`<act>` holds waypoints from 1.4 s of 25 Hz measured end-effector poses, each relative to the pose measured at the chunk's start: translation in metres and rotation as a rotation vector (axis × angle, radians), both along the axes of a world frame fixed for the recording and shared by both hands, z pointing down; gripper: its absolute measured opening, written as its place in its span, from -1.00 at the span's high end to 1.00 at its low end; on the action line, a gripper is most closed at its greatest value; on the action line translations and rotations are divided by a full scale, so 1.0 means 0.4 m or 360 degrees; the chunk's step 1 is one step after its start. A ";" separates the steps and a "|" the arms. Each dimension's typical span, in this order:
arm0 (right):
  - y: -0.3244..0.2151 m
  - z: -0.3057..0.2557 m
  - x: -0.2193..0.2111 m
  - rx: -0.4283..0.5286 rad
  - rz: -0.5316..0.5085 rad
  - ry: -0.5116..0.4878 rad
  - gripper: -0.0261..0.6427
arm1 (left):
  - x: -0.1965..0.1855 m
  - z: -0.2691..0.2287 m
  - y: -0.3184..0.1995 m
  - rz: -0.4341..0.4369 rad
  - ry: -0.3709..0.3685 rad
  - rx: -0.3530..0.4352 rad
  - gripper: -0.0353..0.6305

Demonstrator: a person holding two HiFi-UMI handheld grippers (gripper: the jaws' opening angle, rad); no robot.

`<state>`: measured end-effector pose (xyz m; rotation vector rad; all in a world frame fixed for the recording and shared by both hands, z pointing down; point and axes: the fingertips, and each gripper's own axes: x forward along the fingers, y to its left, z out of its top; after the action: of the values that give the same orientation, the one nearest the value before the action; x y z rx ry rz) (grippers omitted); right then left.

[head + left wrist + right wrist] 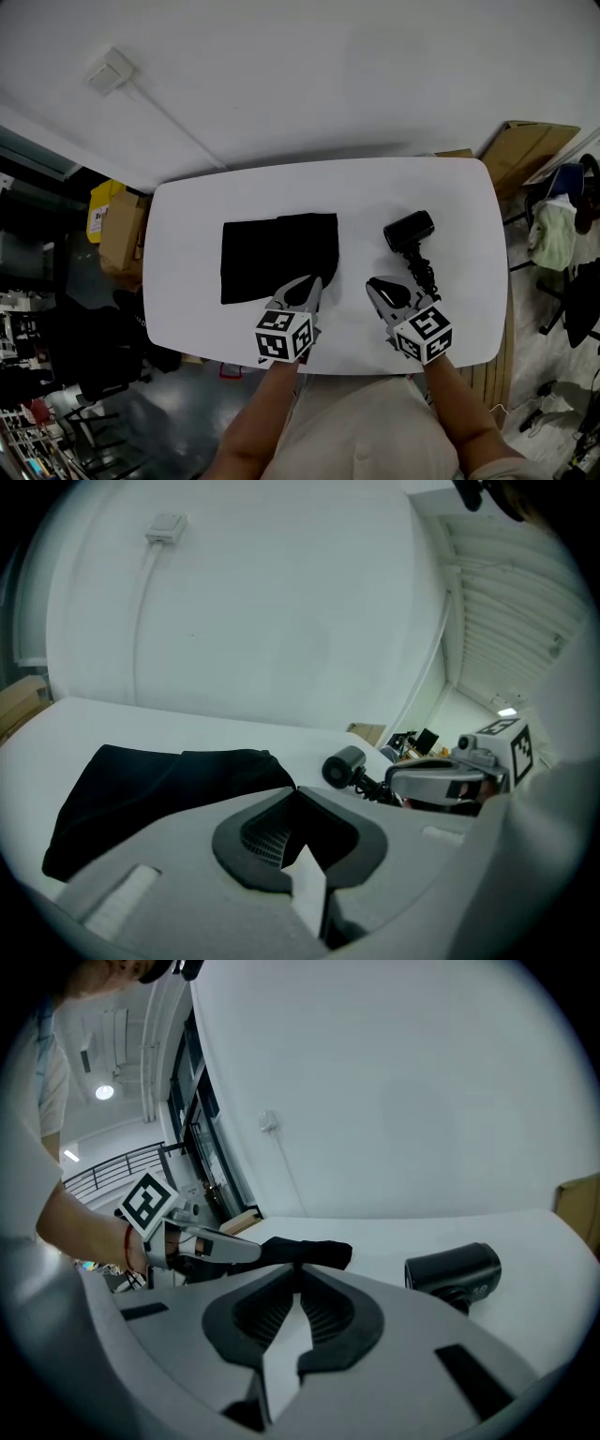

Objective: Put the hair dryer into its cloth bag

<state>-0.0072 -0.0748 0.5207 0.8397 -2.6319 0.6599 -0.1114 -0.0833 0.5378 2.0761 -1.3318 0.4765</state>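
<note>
The black cloth bag lies on the white table, left of centre. My left gripper is at the bag's near right corner. Its jaws are shut, and in the left gripper view the bag runs up to the left gripper's tips, so the corner looks pinched. The black hair dryer lies to the right, with its cord trailing toward me. Beside the cord, my right gripper is shut with nothing in it. From the right gripper I see the dryer ahead to the right and the bag ahead.
Cardboard boxes stand past the table's left end. More cardboard and a chair with cloth on it are on the right. A white wall box with a conduit is on the wall behind the table.
</note>
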 end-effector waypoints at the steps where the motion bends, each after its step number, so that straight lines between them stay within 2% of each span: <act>1: 0.000 0.001 -0.002 0.0026 -0.0021 0.0031 0.86 | 0.007 -0.007 0.013 0.0023 0.0004 -0.0001 0.83; 4: -0.004 0.004 -0.013 0.0142 -0.0126 0.0152 0.84 | 0.023 -0.019 0.052 0.0080 0.0019 -0.0013 0.83; 7: -0.017 0.013 -0.033 0.0317 -0.0289 0.0349 0.60 | 0.032 -0.027 0.086 0.0111 0.0055 -0.0029 0.83; 10: -0.029 0.033 -0.066 0.0587 -0.0533 0.0632 0.45 | 0.033 -0.037 0.114 0.0131 0.0088 -0.0039 0.83; 13: -0.027 0.065 -0.104 0.0842 -0.0805 0.0886 0.39 | 0.029 -0.047 0.134 0.0149 0.0102 -0.0039 0.83; 16: -0.025 0.093 -0.139 0.0971 -0.0983 0.1018 0.39 | 0.023 -0.056 0.150 0.0168 0.0120 -0.0037 0.83; 20: -0.017 0.120 -0.175 0.1035 -0.1111 0.1085 0.39 | 0.013 -0.061 0.172 0.0202 0.0164 -0.0041 0.83; 22: -0.016 0.117 -0.191 0.1055 -0.1126 0.1072 0.50 | 0.008 -0.060 0.184 0.0221 0.0180 -0.0047 0.83; 25: -0.005 0.107 -0.210 0.1034 -0.1184 0.1028 0.83 | -0.001 -0.050 0.192 0.0243 0.0225 -0.0064 0.83; 27: 0.005 0.103 -0.214 0.0980 -0.1249 0.1016 0.85 | -0.011 -0.045 0.184 0.0237 0.0249 -0.0066 0.82; 28: 0.006 0.101 -0.214 0.0952 -0.1274 0.1017 0.86 | -0.018 -0.046 0.175 0.0228 0.0246 -0.0059 0.76; 30: 0.000 0.094 -0.217 0.0903 -0.1302 0.1025 0.86 | -0.031 -0.056 0.153 0.0233 0.0202 -0.0034 0.49; 35: -0.013 0.063 -0.242 0.0856 -0.1324 0.1028 0.86 | -0.007 -0.091 0.099 0.0331 0.0070 0.0009 0.39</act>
<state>-0.1041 -0.0799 0.5459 -0.0212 -2.2260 -0.4750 -0.1140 -0.0438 0.5013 2.2281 -1.0989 0.5123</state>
